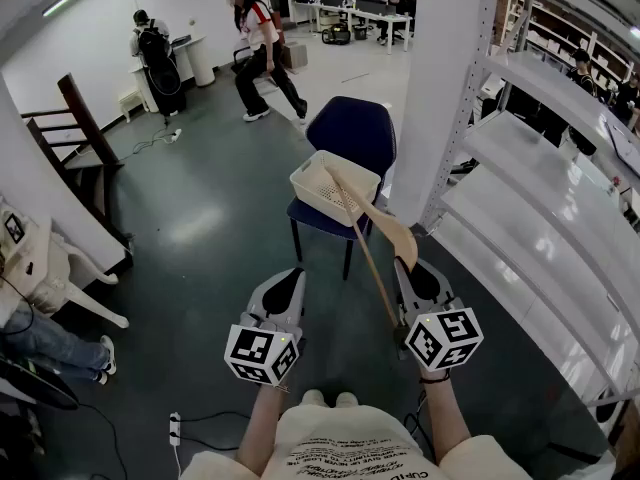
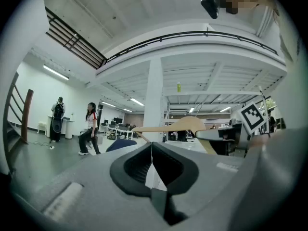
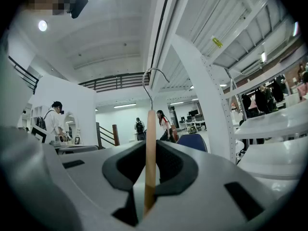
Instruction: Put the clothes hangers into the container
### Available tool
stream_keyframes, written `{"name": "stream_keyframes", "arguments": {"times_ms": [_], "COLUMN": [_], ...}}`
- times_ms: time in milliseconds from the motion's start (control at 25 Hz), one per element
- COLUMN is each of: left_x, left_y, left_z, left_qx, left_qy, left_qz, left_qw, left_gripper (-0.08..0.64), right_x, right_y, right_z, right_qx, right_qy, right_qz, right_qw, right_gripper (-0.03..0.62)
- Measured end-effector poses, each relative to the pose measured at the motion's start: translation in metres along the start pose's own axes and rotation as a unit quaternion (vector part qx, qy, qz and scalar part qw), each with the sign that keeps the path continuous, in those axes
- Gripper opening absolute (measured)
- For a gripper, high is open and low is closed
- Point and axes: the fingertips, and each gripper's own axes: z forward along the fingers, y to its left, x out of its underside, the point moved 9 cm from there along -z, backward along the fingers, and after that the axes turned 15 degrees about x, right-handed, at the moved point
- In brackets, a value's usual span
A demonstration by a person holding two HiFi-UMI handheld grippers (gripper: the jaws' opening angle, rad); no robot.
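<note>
**Item: wooden hanger** point(image 1: 394, 236). One piece, pale wood with a metal hook. Held in the right claw point(image 1: 408, 268), whose jaws are closed narrowly on the wood. In the right gripper view the hanger stands edge-on between the pads with its hook uppermost. In the head view it slants up and to the left from the claw, and its far end overlaps the near right corner of the container. Whether that end is inside the rim or only lined up with it from this angle cannot be judged.

**Item: container.** White perforated basket point(image 1: 312, 174), upright on the seat of a blue chair point(image 1: 350, 130), far of centre and well apart from the person. Contents: no other hanger can be made out inside, though the far wall hides part of the interior.

**Item: left claw** point(image 1: 290, 276). Jaws together, nothing between them. Carried low at near left, beside the right claw, apart from the hanger.

**Surroundings.** Dark floor point(image 1: 210, 228). White shelving rack point(image 1: 545, 173) at right, with no hangers seen on the shelves in view.

**Status.** Judged as mid-carry. One hanger is in the grip and not yet released into the basket. No deposit is confirmed. What remains is to bring the hanger fully over the rim, lower it in and let go. No further hangers are in view to count.
</note>
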Motion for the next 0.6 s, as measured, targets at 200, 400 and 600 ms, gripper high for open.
{"name": "stream_keyframes", "arguments": {"times_ms": [200, 400, 600], "left_x": [0.0, 0.001, 0.004], "left_y": [-0.005, -0.013, -0.017], "left_z": [0.006, 0.009, 0.009], "left_qx": [-0.002, -0.004, -0.007], "left_qy": [0.003, 0.005, 0.004], "left_qz": [0.001, 0.001, 0.003], "left_qw": [1.0, 1.0, 1.0], "left_gripper": [0.023, 0.023, 0.023], "right_x": [-0.001, 0.0, 0.004], "right_y": [-0.008, -0.017, -0.026], "right_z": [-0.001, -0.005, -0.003], "right_qx": [-0.001, 0.001, 0.005], "right_qy": [0.0, 0.001, -0.001], "right_qz": [0.0, 0.008, 0.024], "right_qw": [1.0, 1.0, 1.0], "right_gripper": [0.054, 0.054, 0.054]}}
